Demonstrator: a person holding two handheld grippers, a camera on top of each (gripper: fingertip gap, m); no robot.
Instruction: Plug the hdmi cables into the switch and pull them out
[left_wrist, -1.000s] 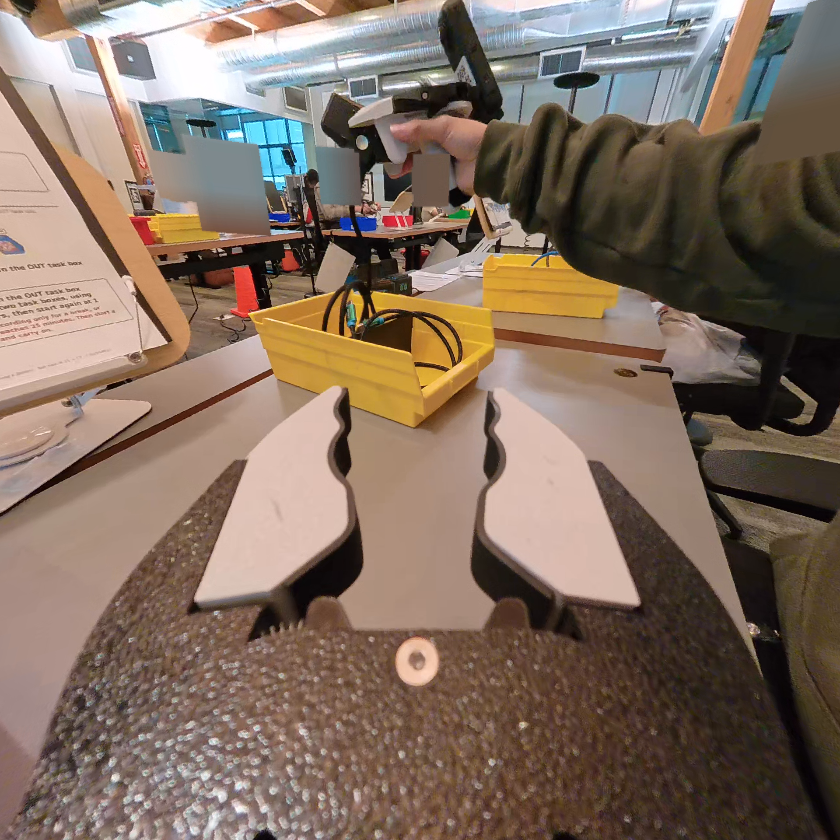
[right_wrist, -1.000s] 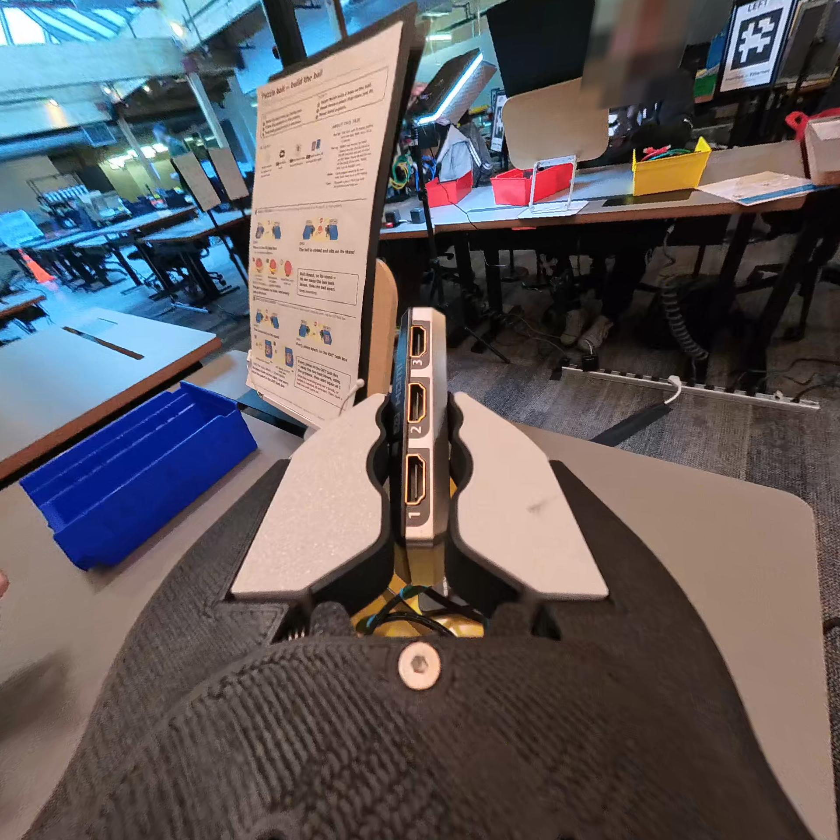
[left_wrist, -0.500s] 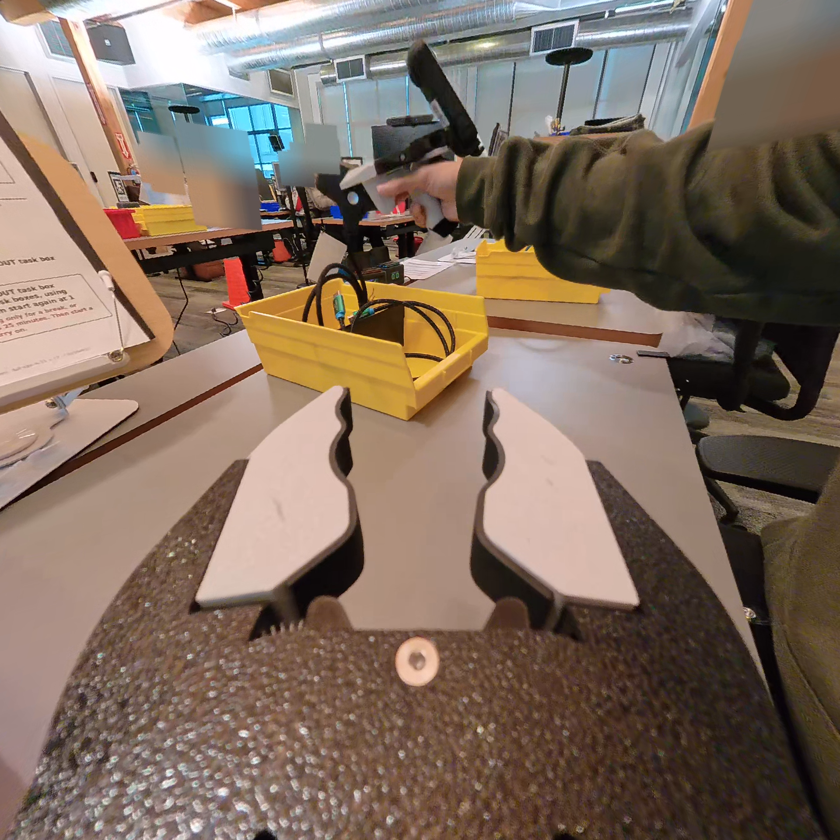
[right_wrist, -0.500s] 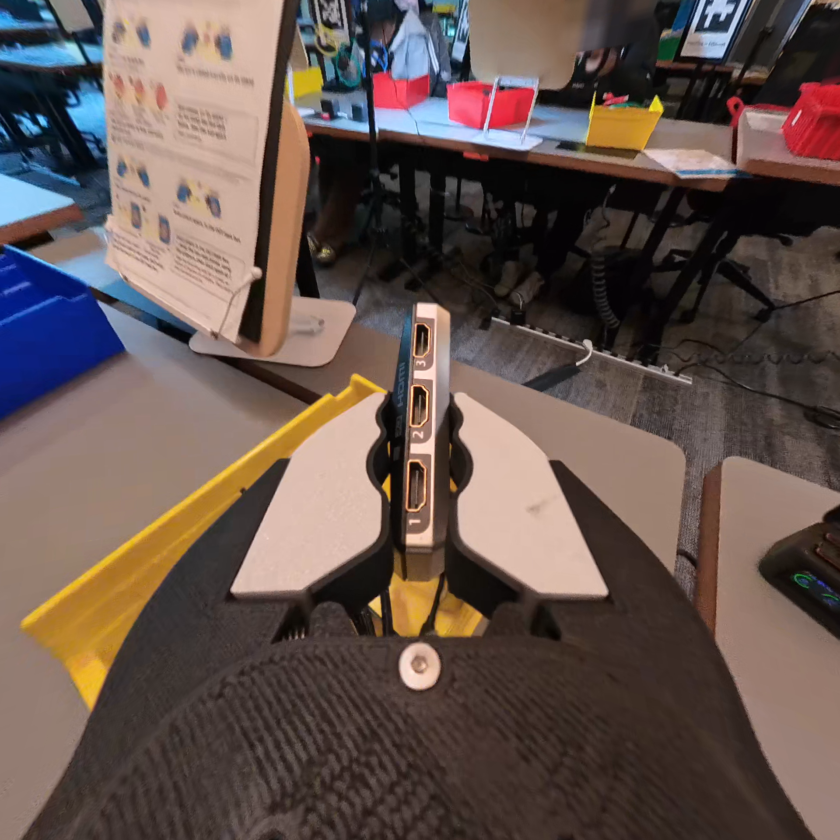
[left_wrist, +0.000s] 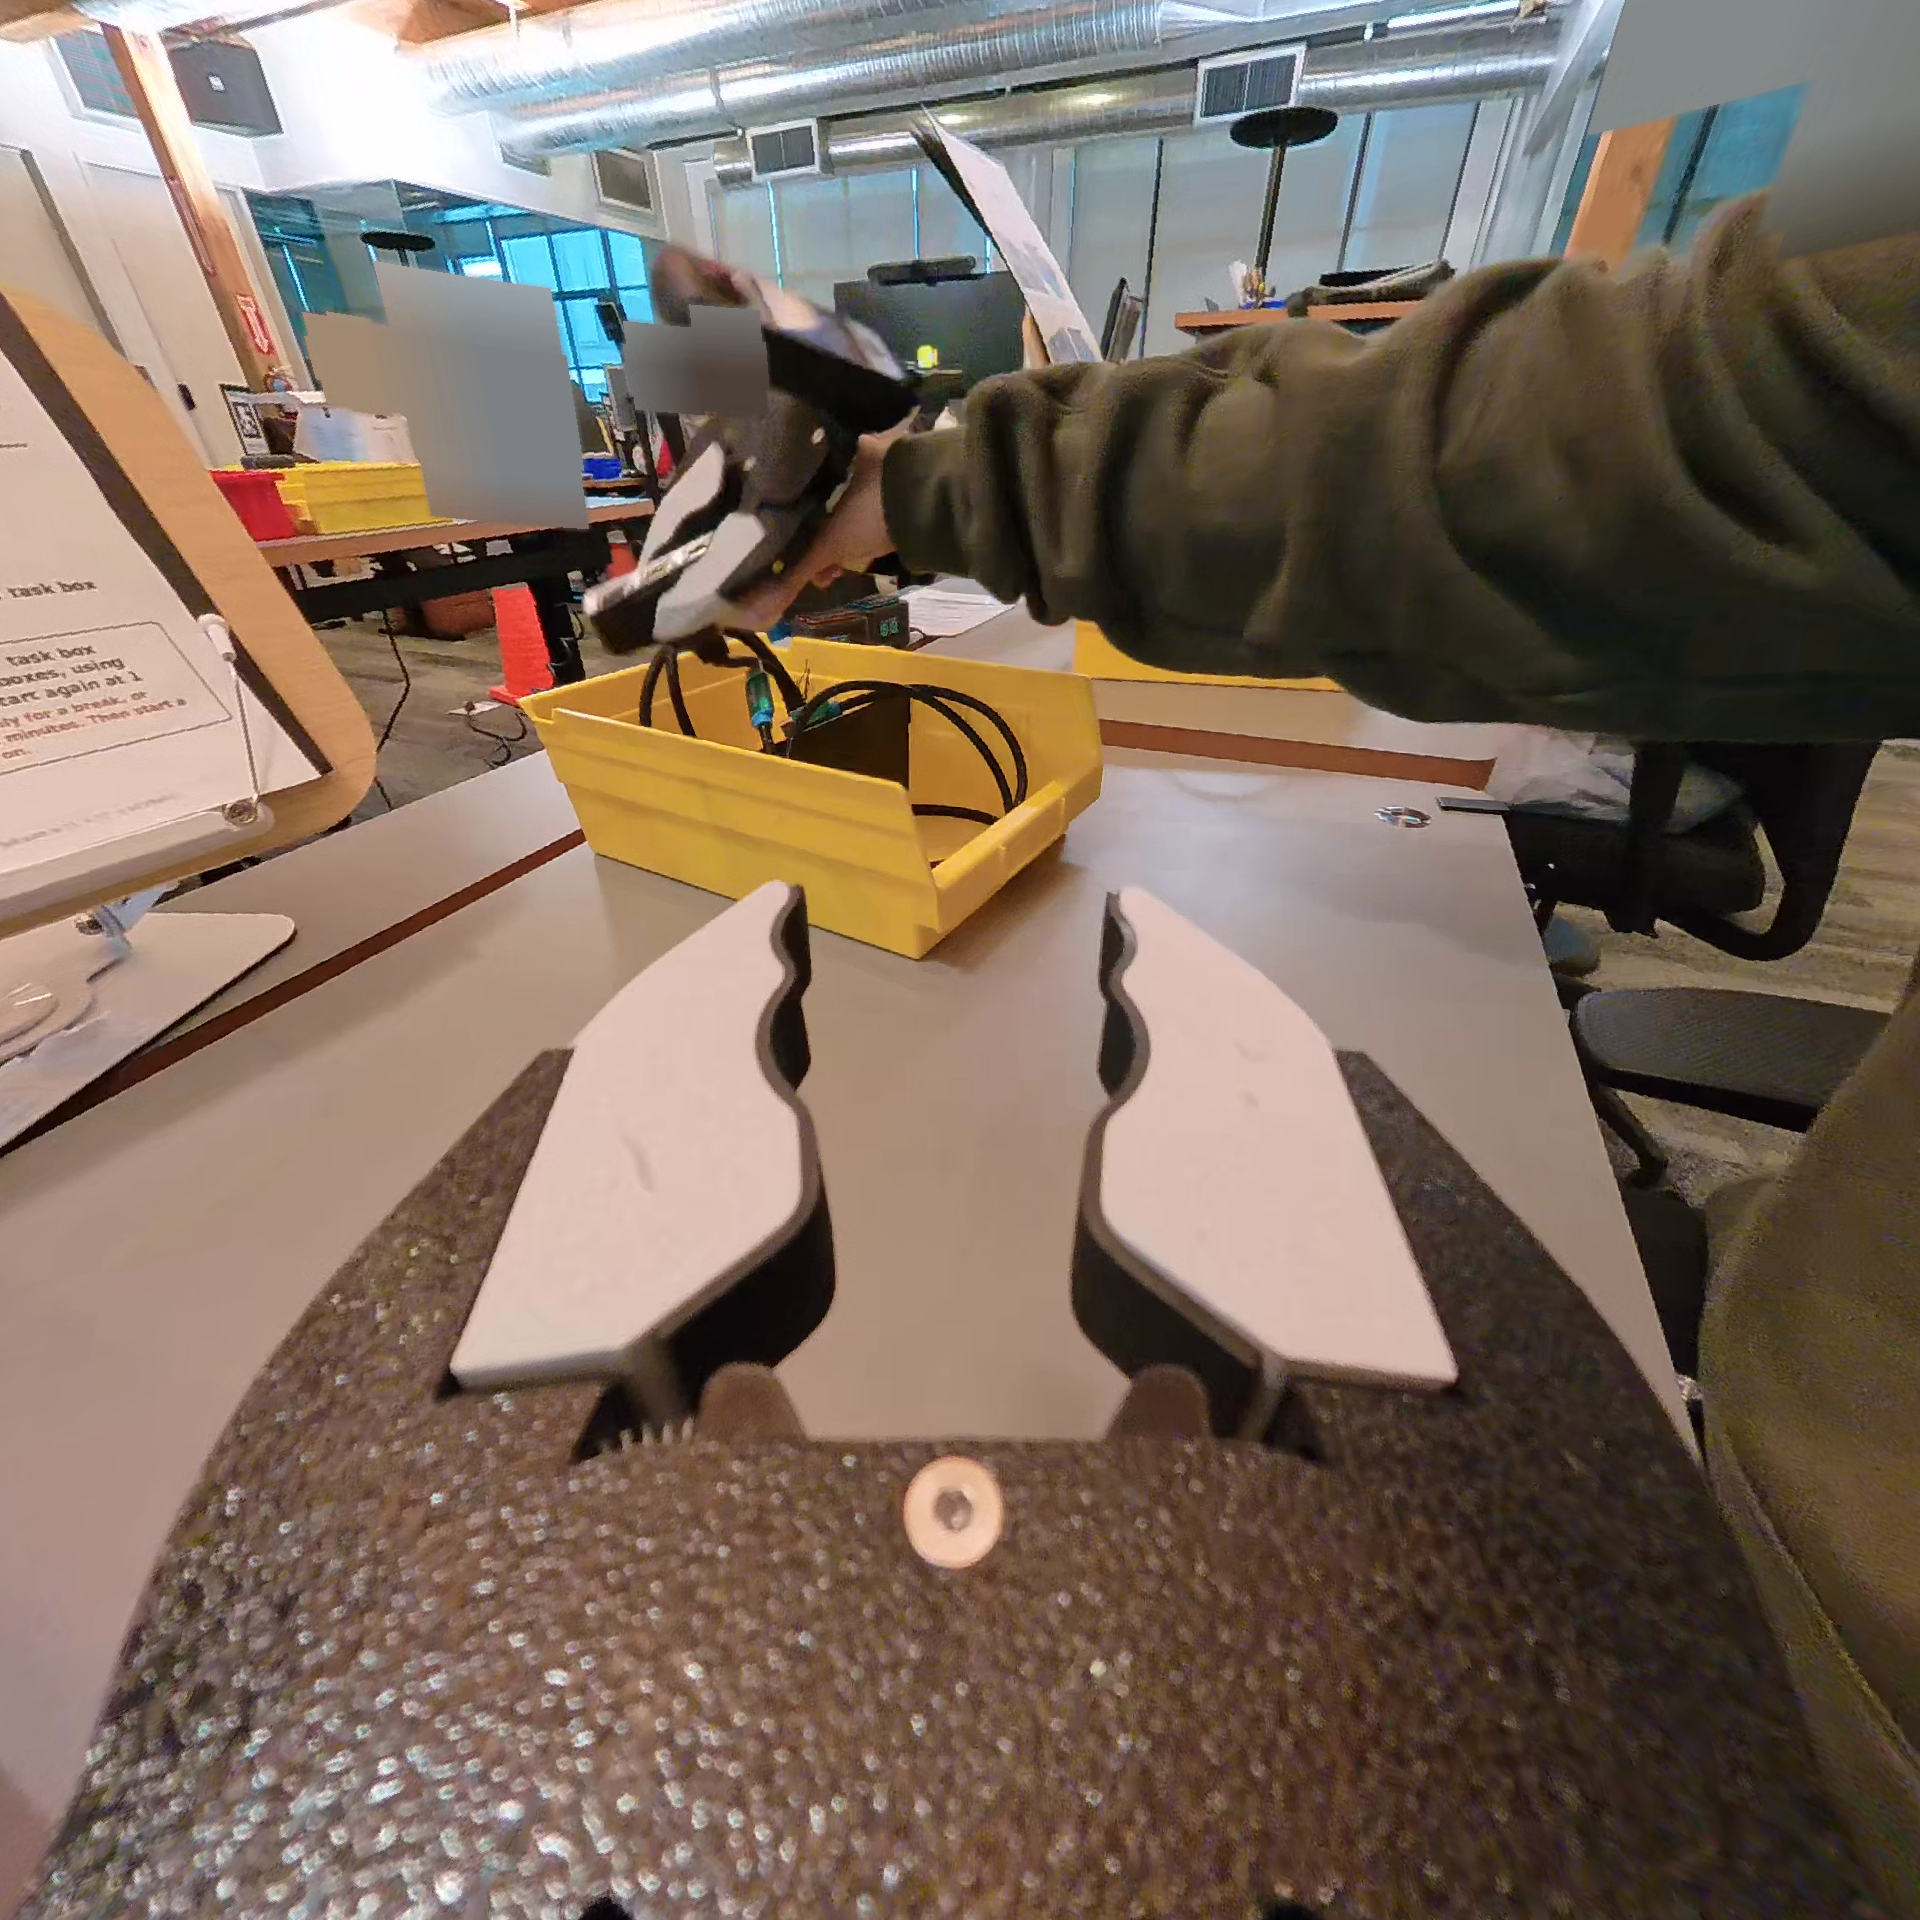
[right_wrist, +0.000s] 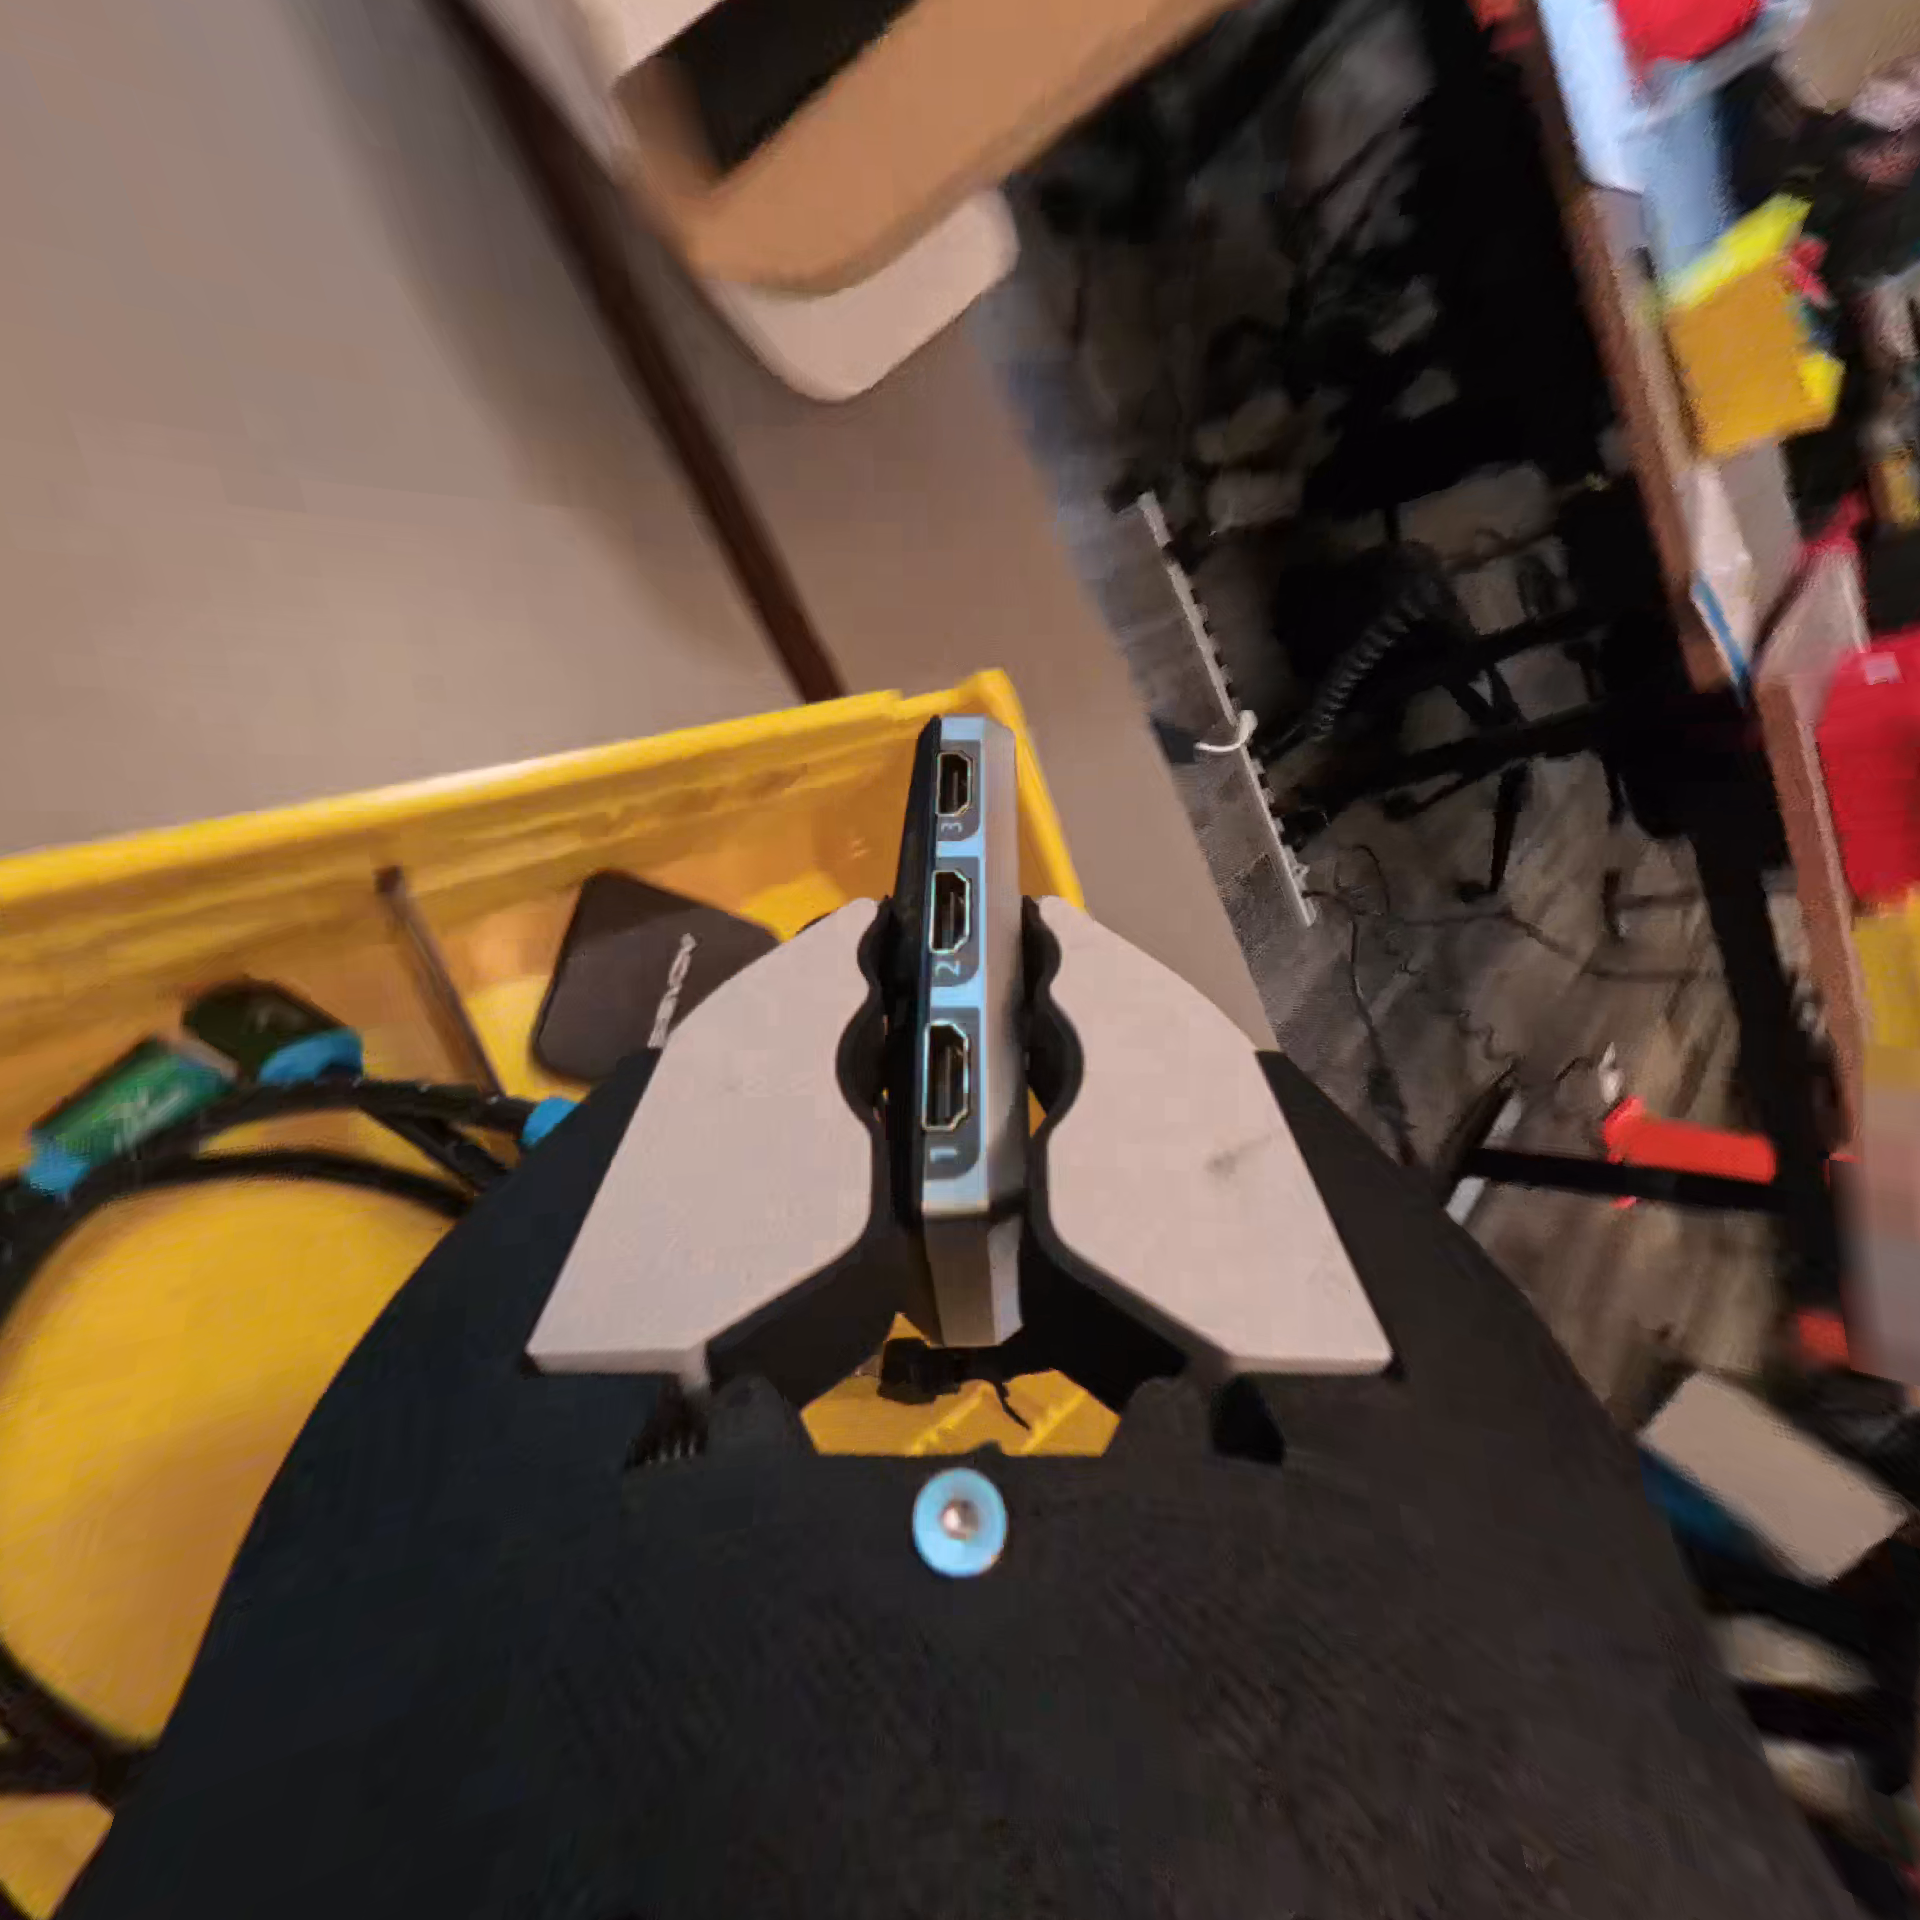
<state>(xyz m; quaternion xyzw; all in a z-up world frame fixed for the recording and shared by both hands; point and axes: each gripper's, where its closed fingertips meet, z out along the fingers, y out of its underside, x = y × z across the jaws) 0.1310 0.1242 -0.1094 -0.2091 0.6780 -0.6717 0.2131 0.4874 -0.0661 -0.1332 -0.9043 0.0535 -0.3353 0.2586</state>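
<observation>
My right gripper (right_wrist: 956, 909) is shut on the grey HDMI switch (right_wrist: 961, 790), which stands on edge with its three ports facing the camera. It hangs tilted over the yellow bin (right_wrist: 520, 810). In the bin lie black HDMI cables (right_wrist: 312, 1112), a green and blue plug (right_wrist: 135, 1101) and a flat black item (right_wrist: 644, 977). In the left wrist view my left gripper (left_wrist: 951, 899) is open and empty, low over the grey table (left_wrist: 1299, 935), just short of the bin (left_wrist: 769, 821). The right gripper (left_wrist: 686, 561) shows there above the coiled cables (left_wrist: 966, 727), held by a hand in a green sleeve.
A wooden document stand (left_wrist: 156, 665) with a white base stands at the table's left. A second yellow bin (left_wrist: 1101, 649) is behind the sleeve. Office chairs (left_wrist: 1714, 1039) are past the table's right edge. A power strip (right_wrist: 1216, 707) lies on the floor beyond the far edge.
My right gripper has come down and tipped forward with the switch, from high above the table to just over the yellow bin. My left gripper stays open and nearly still.
</observation>
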